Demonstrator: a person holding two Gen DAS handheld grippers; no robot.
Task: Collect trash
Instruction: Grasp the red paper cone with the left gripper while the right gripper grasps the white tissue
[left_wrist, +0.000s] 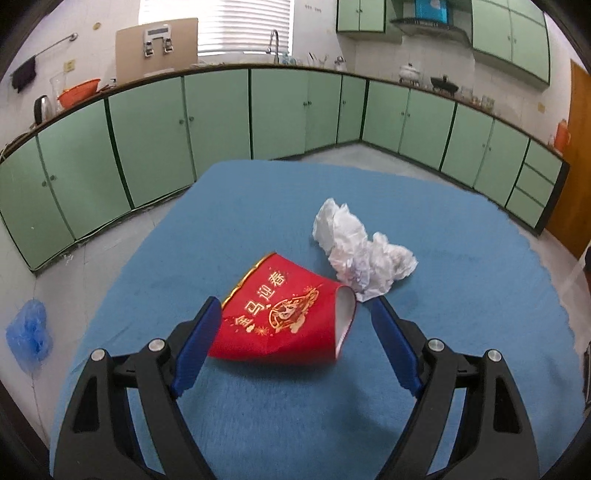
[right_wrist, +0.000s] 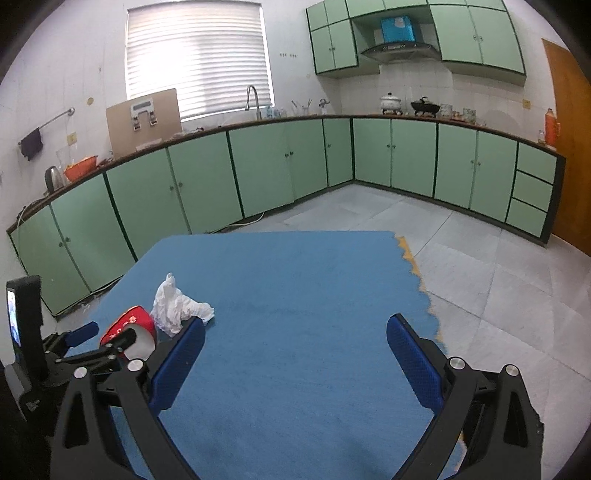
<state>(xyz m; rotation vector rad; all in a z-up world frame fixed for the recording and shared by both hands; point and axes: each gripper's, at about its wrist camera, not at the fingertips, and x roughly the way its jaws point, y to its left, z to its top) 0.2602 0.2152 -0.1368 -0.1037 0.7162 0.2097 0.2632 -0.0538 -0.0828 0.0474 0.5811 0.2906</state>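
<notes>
1. Left claw (left_wrist: 295, 306) — released, blue pads spread wide around the red paper cup (left_wrist: 284, 319), which lies on its side between them.
2. Crumpled white tissue (left_wrist: 360, 251) rests just beyond the cup, touching its rim.
3. Right claw (right_wrist: 295, 325) — released, empty over the blue tabletop (right_wrist: 295, 266).

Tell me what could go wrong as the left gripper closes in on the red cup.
1. The red paper cup lies on its side, already creased, between the open fingers of the left gripper; closing may crush it further or squirt it out.
2. The crumpled tissue lies against the cup's open end, so it may get dragged or knocked across the blue cloth.
3. The right gripper hangs open close by; the two could collide.
</notes>
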